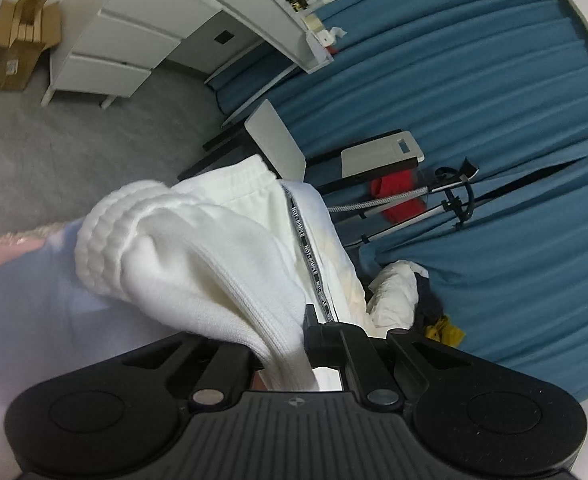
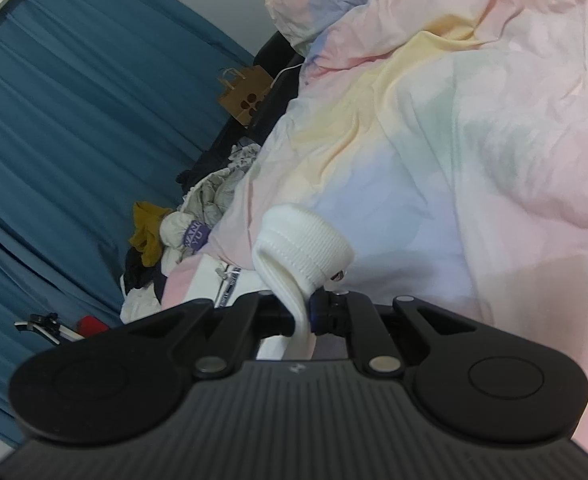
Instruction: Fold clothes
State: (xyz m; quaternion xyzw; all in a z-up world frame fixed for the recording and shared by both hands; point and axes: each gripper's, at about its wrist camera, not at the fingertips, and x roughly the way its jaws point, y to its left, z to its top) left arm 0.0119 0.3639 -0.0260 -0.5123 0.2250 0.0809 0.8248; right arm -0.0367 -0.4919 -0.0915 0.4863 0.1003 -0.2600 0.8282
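White sweatpants (image 1: 221, 248) with a black lettered side stripe (image 1: 308, 252) hang bunched from my left gripper (image 1: 289, 344), which is shut on the fabric above the bed. The ribbed waistband shows at the top and a ribbed cuff at the left. In the right wrist view my right gripper (image 2: 304, 312) is shut on a ribbed white cuff (image 2: 306, 244) of the same sweatpants, held just above the pastel bedsheet (image 2: 474, 140). More of the white garment (image 2: 229, 284) lies lower left of that gripper.
Blue curtains (image 1: 474, 80) hang behind. A pile of other clothes (image 2: 181, 224) lies at the bed's edge, with a paper bag (image 2: 245, 96) behind. A white desk (image 1: 141, 40), a cardboard box (image 1: 21, 36), a chair (image 1: 277, 140) and a garment steamer (image 1: 450, 192) stand on grey carpet.
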